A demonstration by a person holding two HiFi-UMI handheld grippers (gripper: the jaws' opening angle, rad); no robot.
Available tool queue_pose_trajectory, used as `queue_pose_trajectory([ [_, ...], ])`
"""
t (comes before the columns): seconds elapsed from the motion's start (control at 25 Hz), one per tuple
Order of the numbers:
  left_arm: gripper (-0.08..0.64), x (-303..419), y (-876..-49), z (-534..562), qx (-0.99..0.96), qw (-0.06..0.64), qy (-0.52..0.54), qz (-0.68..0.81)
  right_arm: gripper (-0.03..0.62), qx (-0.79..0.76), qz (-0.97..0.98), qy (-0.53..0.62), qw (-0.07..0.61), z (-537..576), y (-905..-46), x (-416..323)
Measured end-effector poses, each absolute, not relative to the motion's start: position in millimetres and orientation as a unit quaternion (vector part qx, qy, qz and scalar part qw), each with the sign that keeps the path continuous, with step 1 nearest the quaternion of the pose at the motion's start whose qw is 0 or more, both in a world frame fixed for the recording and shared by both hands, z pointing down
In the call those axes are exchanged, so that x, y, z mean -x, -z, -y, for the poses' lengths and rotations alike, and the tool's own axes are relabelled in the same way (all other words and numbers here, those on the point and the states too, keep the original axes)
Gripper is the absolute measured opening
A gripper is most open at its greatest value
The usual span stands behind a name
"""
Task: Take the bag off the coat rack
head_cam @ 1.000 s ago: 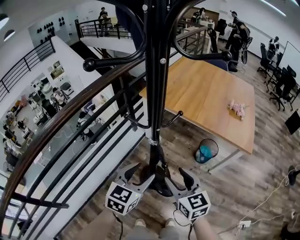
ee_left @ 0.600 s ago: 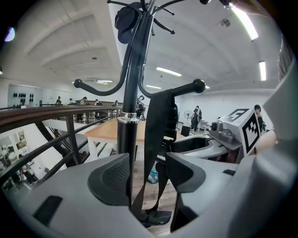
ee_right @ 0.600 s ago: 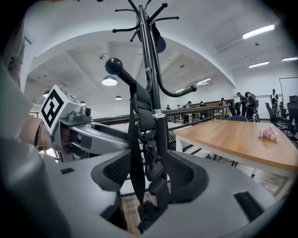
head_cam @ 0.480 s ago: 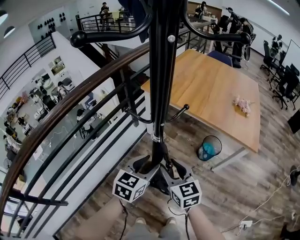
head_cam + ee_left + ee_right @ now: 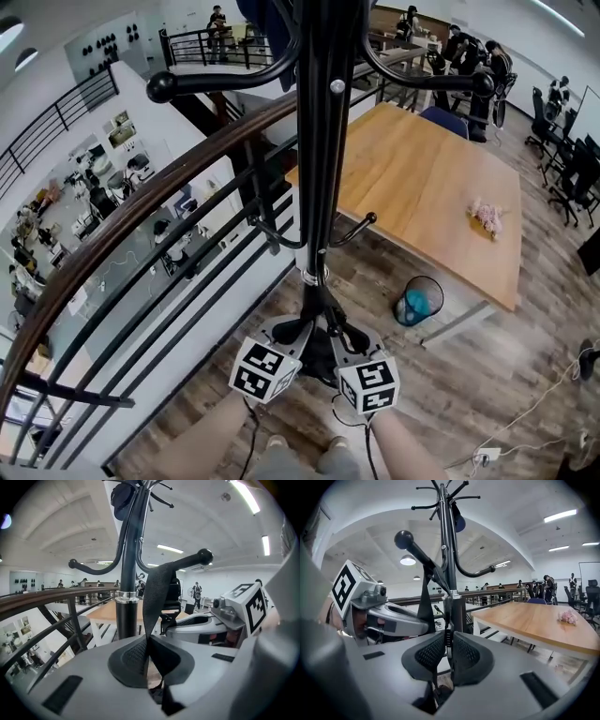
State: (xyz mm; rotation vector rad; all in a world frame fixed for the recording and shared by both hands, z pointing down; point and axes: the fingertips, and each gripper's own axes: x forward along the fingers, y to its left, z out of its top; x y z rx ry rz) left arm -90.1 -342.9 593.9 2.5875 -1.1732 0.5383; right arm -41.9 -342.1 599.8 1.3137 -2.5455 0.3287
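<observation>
A black coat rack (image 5: 314, 141) stands by the railing, its pole straight ahead of both grippers. A black webbing bag strap (image 5: 157, 592) hangs from a knobbed hook (image 5: 205, 555) down into my left gripper (image 5: 147, 644), which is shut on it. In the right gripper view the strap (image 5: 425, 604) drops from a knobbed hook (image 5: 404, 539), and a thin run of it sits between the pads of my right gripper (image 5: 449, 644), whose jaws are closing on it. In the head view both grippers (image 5: 298, 330) (image 5: 342, 336) sit side by side low against the pole. The bag's body is mostly hidden.
A curved wooden handrail with black bars (image 5: 141, 234) runs left of the rack, with a drop behind it. A wooden table (image 5: 422, 187) with a pink object (image 5: 487, 216) stands to the right, a blue bin (image 5: 415, 300) beside it. A dark cap (image 5: 123, 498) hangs near the rack's top.
Both grippers moved in toward the pole and drew closer together. Their jaws, spread wide a second ago, have come together on the strap.
</observation>
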Motion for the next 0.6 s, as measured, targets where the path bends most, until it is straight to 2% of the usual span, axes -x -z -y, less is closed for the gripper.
queue_pose_trajectory([
  [0.36, 0.017, 109, -540, 313, -0.885, 0.132, -0.163, 0.416, 0.066, -0.466, 0.870, -0.127, 0.095, 324, -538, 11],
  [0.6, 0.017, 96, -481, 289, -0.896, 0.098, -0.157, 0.404, 0.066, -0.467, 0.875, -0.100, 0.076, 304, -479, -11],
])
